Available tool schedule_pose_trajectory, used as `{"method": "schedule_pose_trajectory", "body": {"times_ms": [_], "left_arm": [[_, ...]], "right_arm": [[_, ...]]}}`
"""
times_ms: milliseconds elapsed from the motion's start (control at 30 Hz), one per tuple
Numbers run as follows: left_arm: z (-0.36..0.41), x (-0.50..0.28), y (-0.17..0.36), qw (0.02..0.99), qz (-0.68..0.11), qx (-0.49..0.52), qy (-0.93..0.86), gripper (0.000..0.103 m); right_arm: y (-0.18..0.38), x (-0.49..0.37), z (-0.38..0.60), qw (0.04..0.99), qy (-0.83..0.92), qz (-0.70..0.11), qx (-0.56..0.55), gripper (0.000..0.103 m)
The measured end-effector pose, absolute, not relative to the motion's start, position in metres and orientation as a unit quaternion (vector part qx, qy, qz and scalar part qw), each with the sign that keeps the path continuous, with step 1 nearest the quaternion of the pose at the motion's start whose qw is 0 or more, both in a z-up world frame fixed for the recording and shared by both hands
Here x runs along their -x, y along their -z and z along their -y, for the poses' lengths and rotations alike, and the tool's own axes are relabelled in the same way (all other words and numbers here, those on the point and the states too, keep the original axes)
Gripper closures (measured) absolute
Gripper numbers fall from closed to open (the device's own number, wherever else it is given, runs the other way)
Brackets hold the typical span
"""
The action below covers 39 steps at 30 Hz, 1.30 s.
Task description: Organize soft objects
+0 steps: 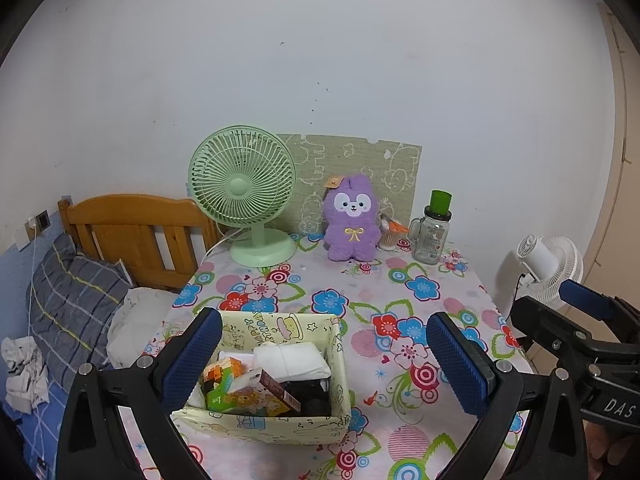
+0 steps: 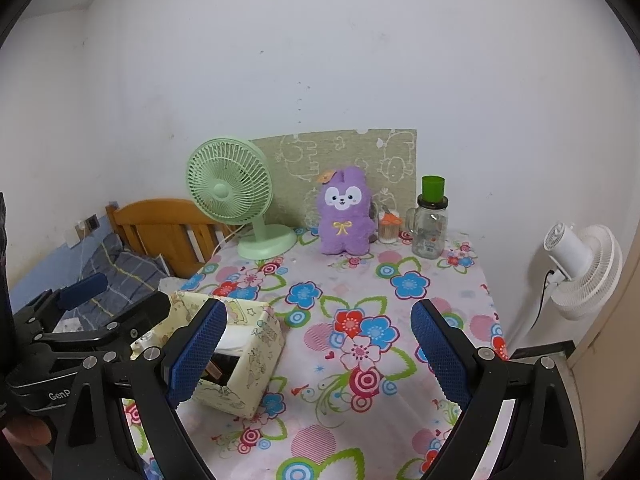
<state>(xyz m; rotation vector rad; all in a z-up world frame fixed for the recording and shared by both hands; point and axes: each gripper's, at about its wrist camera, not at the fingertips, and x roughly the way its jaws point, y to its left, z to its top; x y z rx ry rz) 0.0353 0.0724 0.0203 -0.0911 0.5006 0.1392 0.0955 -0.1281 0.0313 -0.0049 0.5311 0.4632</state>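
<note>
- Both my left gripper [image 1: 324, 356] and right gripper [image 2: 318, 354] hang spread wide, holding nothing.
- I reach for the fluffy purple bunny plush [image 1: 352, 220], squeezing its body gently.
- It then goes into the pale-yellow cartoon-print box [image 1: 340, 364].

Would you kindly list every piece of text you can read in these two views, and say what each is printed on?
"DAS": on the right gripper, seen from the left wrist.
"GenP": on the left gripper, cut off by an arm, seen from the right wrist.
"HAPPY": on the storage box inner wall; the next word is unclear.
Glass jar label: too small.

Plush [image 1: 352, 220] betw fan [image 1: 244, 188] & jar [image 1: 434, 236]; box [image 1: 276, 376] front.
</note>
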Motion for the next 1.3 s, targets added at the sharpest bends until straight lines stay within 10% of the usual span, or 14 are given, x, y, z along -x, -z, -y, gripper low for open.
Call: {"method": "schedule_pose_trajectory", "body": {"times_ms": [1300], "left_arm": [[-0.0751,-0.0297,-0.0242,0.966,-0.242,0.051,-0.068,0.000]], "right_arm": [[-0.0292,-0.0902,0.1220,0.934,-0.242,-0.262,0.007,0.008]]}}
